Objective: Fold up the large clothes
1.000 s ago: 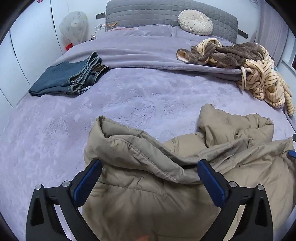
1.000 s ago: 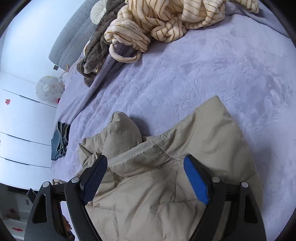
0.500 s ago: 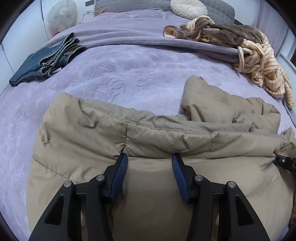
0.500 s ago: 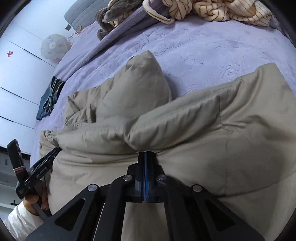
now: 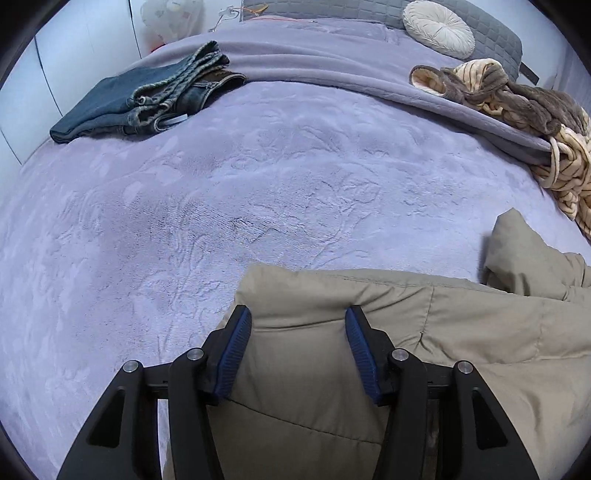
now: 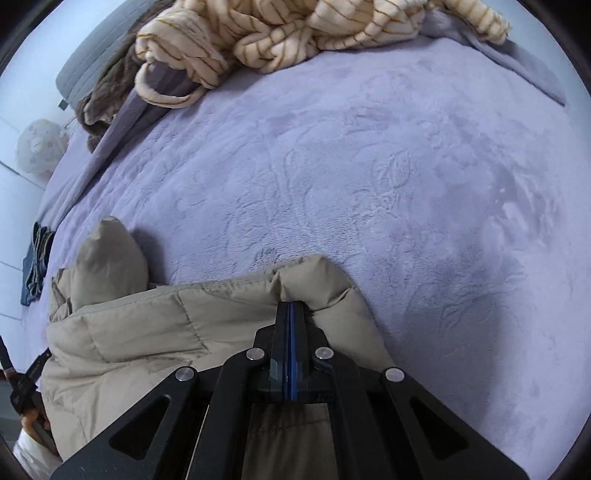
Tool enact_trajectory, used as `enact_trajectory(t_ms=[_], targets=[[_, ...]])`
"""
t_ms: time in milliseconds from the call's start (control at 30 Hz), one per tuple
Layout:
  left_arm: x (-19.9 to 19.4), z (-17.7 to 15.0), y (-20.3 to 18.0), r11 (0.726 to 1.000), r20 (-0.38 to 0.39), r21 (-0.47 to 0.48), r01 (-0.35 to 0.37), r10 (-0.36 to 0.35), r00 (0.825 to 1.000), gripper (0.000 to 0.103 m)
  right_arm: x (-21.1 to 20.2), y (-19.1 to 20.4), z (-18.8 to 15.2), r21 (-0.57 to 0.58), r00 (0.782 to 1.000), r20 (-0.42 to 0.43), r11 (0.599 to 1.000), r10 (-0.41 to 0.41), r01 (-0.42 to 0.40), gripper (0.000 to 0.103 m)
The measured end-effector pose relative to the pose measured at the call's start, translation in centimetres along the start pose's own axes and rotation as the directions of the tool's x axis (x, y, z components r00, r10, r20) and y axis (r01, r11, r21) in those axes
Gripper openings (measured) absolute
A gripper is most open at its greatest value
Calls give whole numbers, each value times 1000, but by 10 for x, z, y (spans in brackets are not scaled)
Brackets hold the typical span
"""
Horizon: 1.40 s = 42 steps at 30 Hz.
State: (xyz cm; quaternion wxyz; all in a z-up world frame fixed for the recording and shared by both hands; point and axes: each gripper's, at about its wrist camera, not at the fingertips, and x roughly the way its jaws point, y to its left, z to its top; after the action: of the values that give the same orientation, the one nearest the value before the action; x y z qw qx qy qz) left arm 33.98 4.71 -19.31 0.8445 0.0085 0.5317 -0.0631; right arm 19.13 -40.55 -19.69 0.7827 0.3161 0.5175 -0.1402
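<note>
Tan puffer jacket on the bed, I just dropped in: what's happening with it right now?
A person with a gripper in each hand is folding the tan puffer jacket on the purple bed cover. The right gripper is shut on the jacket's edge. The left gripper is open, its fingers astride another stretch of the edge, not clamped. Folded jeans and a heap of striped and brown clothes lie further up the bed.

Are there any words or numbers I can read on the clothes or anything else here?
No text can be read anywhere in these pictures.
The jeans have a small pale tag at the waist, but any print on it is too small to read.
The tan puffy coat, the striped cream garment and the purple blanket show no words.
The other gripper's body at the right wrist view's left edge is too dark and small to read.
</note>
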Motion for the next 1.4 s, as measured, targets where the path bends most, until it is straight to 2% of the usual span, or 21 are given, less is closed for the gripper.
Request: enact_trajectory(t_ms=[133,200,233,267,333,367,400,433,467,533,633,700,767,1000,1167,1400], targets=[[3,3,-6,1000,-15,-10,-18,18,1000,57,6,-3,8,55,1000,-18,998,11,-10,0],[-6,3,-2,1000,-20,-26,-13,12,1000,57,-3,-2,7,69,999,-17,997,29,-28,6],[-12,3,0,1000,-19,-29,-11,11,1000,57,-10,-1,6,69,999,-14,997,33,-32,14],[-20,1,1,1000,-16,-25,-12,11,1000,57,-17,0,4,69,999,-11,997,45,-44,29],[-34,-2,4,1000,-13,-7,-15,14,1000,57,-29,4,-2,75,996,2,994,84,-84,50],[-42,-5,6,1000,-11,-3,-12,12,1000,59,-38,4,-6,81,995,13,992,99,-100,53],[-49,-9,8,1000,-14,-1,-8,8,1000,67,-46,6,-10,84,994,21,990,107,-109,53],[-56,-13,10,1000,-17,-8,-12,12,1000,88,-54,7,-15,88,992,24,988,124,-126,53],[-64,-18,12,1000,-9,-21,-15,15,1000,96,-61,9,-21,91,990,25,985,142,-143,53],[-79,-30,16,999,-4,-45,2,-3,1000,96,-72,11,-34,96,986,19,981,168,-169,54],[-93,-48,18,996,-48,-75,40,-44,998,96,-83,15,-55,107,979,4,973,203,-202,59],[-103,-61,15,997,-59,-67,29,-33,998,96,-91,17,-70,115,975,-8,969,221,-219,60],[-115,-72,11,998,-61,-59,29,-33,998,103,-97,19,-83,123,972,-17,965,236,-232,62],[-146,-113,1,997,-100,-55,48,-54,993,103,-121,9,-133,173,959,-46,948,280,-268,70],[-165,-140,-7,997,-139,-55,63,-70,988,103,-137,-1,-166,189,953,-61,941,297,-282,81],[-176,-173,-12,997,-171,-70,42,-53,984,103,-132,-19,-206,242,939,-119,926,324,-289,84]])
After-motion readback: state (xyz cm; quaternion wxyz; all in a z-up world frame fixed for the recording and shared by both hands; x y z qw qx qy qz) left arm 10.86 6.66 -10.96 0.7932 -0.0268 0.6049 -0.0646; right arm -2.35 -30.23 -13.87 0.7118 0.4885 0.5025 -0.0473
